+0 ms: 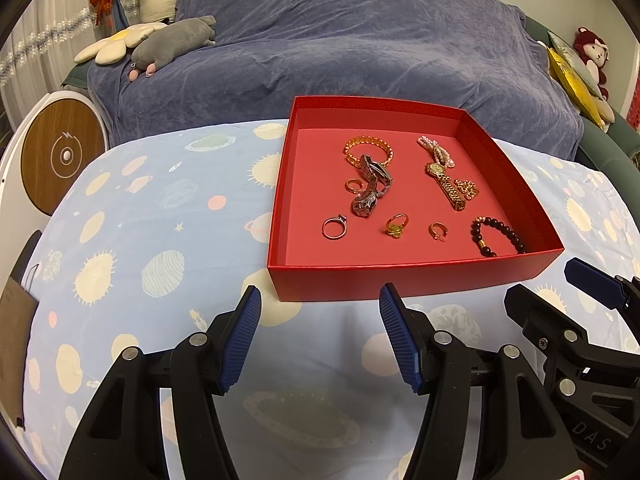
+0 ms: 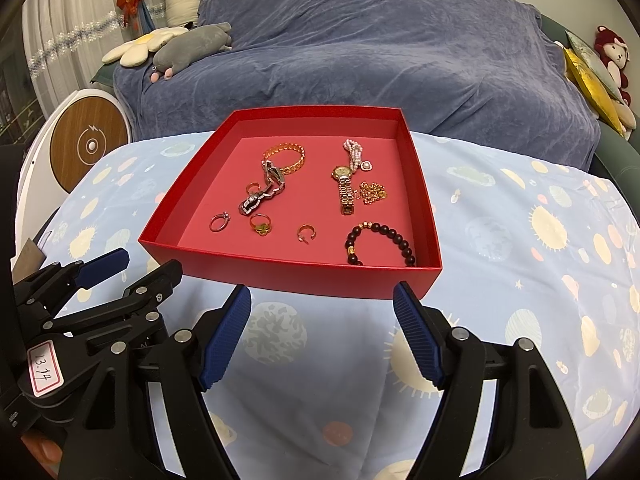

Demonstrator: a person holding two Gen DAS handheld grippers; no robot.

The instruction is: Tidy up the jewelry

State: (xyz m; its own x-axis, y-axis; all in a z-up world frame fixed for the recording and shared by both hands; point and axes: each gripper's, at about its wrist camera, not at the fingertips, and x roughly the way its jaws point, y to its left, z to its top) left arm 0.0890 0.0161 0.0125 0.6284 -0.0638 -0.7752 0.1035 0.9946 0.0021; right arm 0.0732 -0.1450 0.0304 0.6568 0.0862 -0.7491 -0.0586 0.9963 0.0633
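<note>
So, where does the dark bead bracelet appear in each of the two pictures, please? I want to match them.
Left wrist view: the dark bead bracelet lies in the near right corner of the red box, right of centre in the picture.
Right wrist view: the bracelet is again in the box's near right corner, close to the middle of the picture.
Shared landmark: the gold watch lies farther back in the box, behind the bracelet.

Each tool, left (image 1: 320, 336) and right (image 2: 322, 334), is black plastic with ribbed blue pads (image 1: 240, 344), silver rivets, and a "13.74" label (image 2: 43, 368).
</note>
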